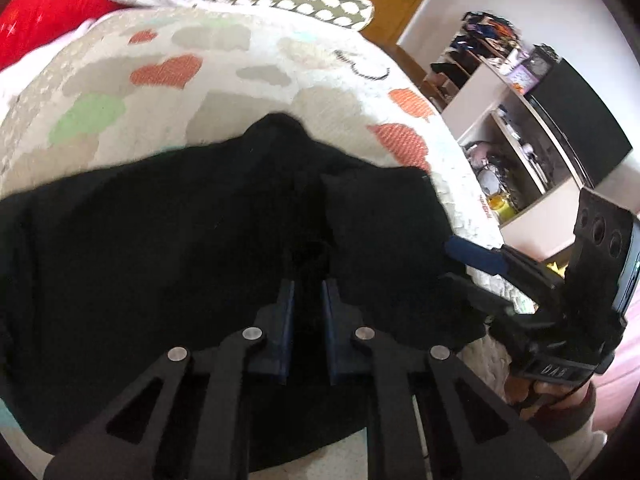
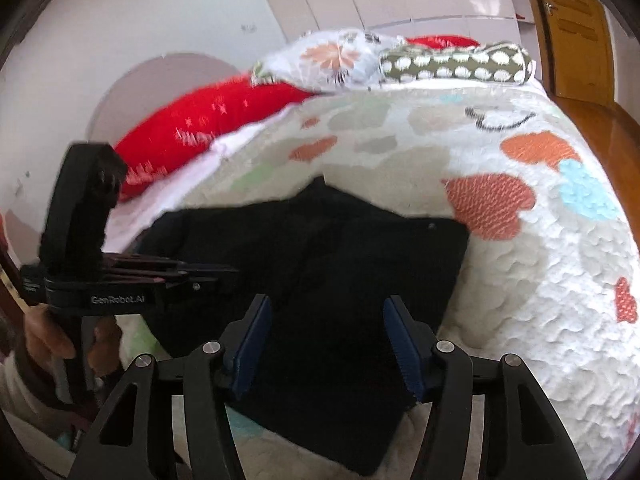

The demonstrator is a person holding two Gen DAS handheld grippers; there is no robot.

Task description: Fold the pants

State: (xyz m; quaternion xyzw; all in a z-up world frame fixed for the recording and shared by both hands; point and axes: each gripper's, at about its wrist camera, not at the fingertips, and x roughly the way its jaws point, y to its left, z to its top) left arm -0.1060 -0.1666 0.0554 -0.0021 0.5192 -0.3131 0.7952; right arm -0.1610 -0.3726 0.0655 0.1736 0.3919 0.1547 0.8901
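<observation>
Black pants point(image 1: 160, 240) lie bunched on the patterned bedspread point(image 1: 200, 80), near the bed's front edge. My left gripper point(image 1: 308, 284) is over them with its blue pads close together and a fold of black cloth between them. My right gripper point(image 2: 326, 312) is wide open above the pants point(image 2: 340, 280), empty. In the left wrist view the right gripper point(image 1: 476, 264) shows at the right edge of the pants. In the right wrist view the left gripper point(image 2: 224, 272) shows at the left, reaching onto the cloth.
Pillows lie at the bed's head: a red one point(image 2: 208, 120), a flowered one point(image 2: 328, 56) and a spotted bolster point(image 2: 456, 62). White shelves point(image 1: 512, 152) with clutter and a black box point(image 1: 580, 120) stand beyond the bed's right side. A wooden door point(image 2: 576, 32) is behind.
</observation>
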